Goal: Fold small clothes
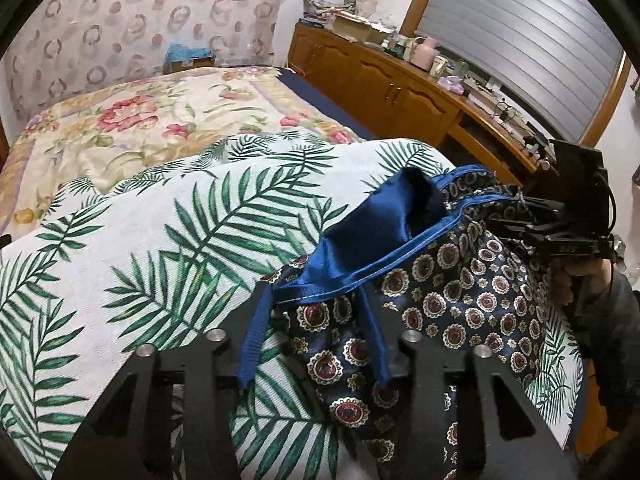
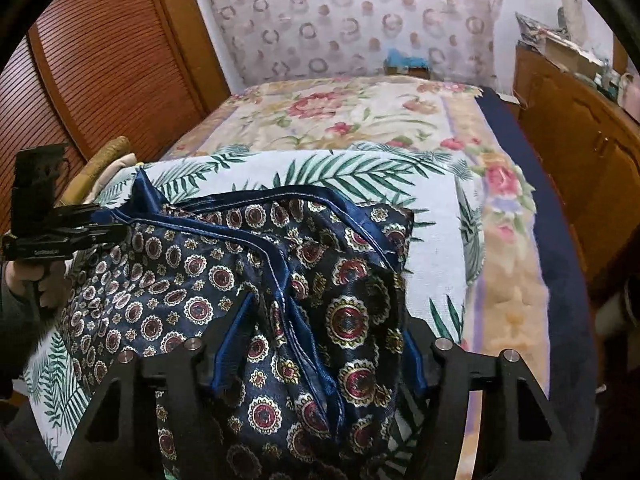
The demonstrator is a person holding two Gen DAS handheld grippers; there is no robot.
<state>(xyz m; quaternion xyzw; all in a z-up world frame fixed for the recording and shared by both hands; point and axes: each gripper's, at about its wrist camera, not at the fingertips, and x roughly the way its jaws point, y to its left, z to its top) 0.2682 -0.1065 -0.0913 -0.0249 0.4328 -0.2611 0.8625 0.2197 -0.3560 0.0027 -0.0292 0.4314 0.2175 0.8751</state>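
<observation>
A small navy garment with red-and-white medallions and a bright blue waistband lies on a palm-leaf cloth. My left gripper has its blue-padded fingers spread, with the garment's waistband edge between them. In the right wrist view the garment lies bunched and draped over my right gripper, whose fingers stand apart around the cloth. The right gripper shows at the garment's far corner in the left wrist view, and the left gripper at the waistband corner in the right wrist view.
The palm-leaf cloth covers a raised surface on a bed with a floral blanket. A wooden cabinet with clutter stands on the right. A slatted wooden door is at the left.
</observation>
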